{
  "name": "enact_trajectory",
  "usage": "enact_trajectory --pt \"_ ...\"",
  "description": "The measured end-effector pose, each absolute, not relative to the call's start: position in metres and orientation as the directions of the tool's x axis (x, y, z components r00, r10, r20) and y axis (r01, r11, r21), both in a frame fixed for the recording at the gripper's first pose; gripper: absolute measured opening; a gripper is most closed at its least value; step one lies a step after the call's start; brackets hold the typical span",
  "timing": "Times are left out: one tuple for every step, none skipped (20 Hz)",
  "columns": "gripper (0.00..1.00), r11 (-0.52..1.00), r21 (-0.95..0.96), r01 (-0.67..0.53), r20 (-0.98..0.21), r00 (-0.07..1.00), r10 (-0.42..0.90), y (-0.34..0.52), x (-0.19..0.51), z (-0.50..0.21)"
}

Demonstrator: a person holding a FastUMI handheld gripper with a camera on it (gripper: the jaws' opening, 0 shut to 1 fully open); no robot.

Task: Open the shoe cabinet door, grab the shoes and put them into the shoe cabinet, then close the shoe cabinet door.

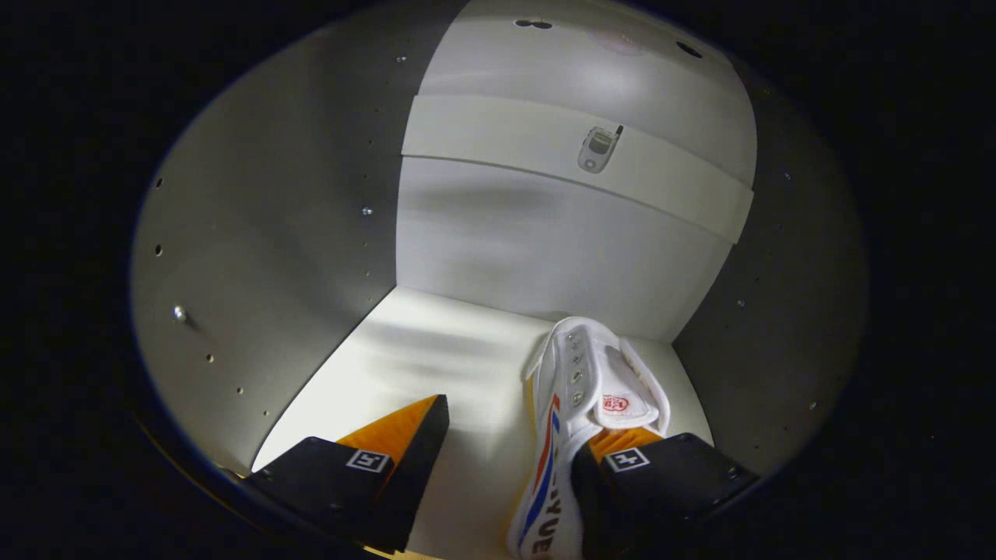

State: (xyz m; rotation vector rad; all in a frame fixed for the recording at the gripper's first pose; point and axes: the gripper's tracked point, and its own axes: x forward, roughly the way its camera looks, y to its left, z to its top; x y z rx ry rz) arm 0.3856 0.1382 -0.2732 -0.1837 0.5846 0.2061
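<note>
**Inspector:** The gripper point(510, 455) is reaching inside the shoe cabinet point(257, 257) with its fingers spread wide. Nothing is being clamped between them. The left finger point(389, 459) is standing over bare shelf, while the right finger point(646, 467) is sitting inside the opening of a white sneaker point(580, 404), against its collar.

**Clerk:** So the sneaker is not being held?

**Inspector:** Not by a two-sided grip. One finger is in contact at most; the sneaker's striped side wall is lying in the gap between the fingers, but the left finger is standing well apart from it. I am judging this as a release, or a hooked carry that is ending.

**Clerk:** And where is the sneaker lying?

**Inspector:** On the cabinet's shelf floor point(420, 365), toward the right wall, with its toe pointing at the back panel point(545, 241). It is resting on its sole, leaning a little. That placement is leaving the left part of the shelf free, presumably for a second shoe.

**Clerk:** Anything outstanding?

**Inspector:** The right finger is needing to come out of the shoe opening without dragging it forward. The door is lying outside what I am seeing, so closing is remaining to be done.
</note>
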Motion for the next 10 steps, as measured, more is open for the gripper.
enact_trajectory --pt "0.87 0.966 -0.094 -0.24 -0.563 0.813 0.147 0.139 0.382 -0.269" --pt "0.9 0.97 -0.062 -0.234 -0.564 0.811 0.159 0.139 0.376 -0.264" --pt "0.92 0.973 -0.025 -0.23 -0.569 0.804 0.175 0.141 0.371 -0.258" --pt "0.96 0.976 -0.001 -0.218 -0.567 0.804 0.179 0.138 0.366 -0.252" --pt "0.98 0.978 0.018 -0.207 -0.563 0.807 0.181 0.135 0.362 -0.247" --pt "0.98 0.98 0.035 -0.196 -0.555 0.812 0.182 0.13 0.355 -0.239" --pt "0.98 0.982 0.048 -0.185 -0.542 0.821 0.181 0.125 0.348 -0.231" --pt "0.98 0.983 0.063 -0.173 -0.52 0.835 0.18 0.12 0.339 -0.221" --pt "0.98 0.984 0.071 -0.164 -0.501 0.847 0.177 0.114 0.332 -0.211" --pt "0.98 0.985 0.077 -0.156 -0.485 0.857 0.173 0.108 0.324 -0.202"
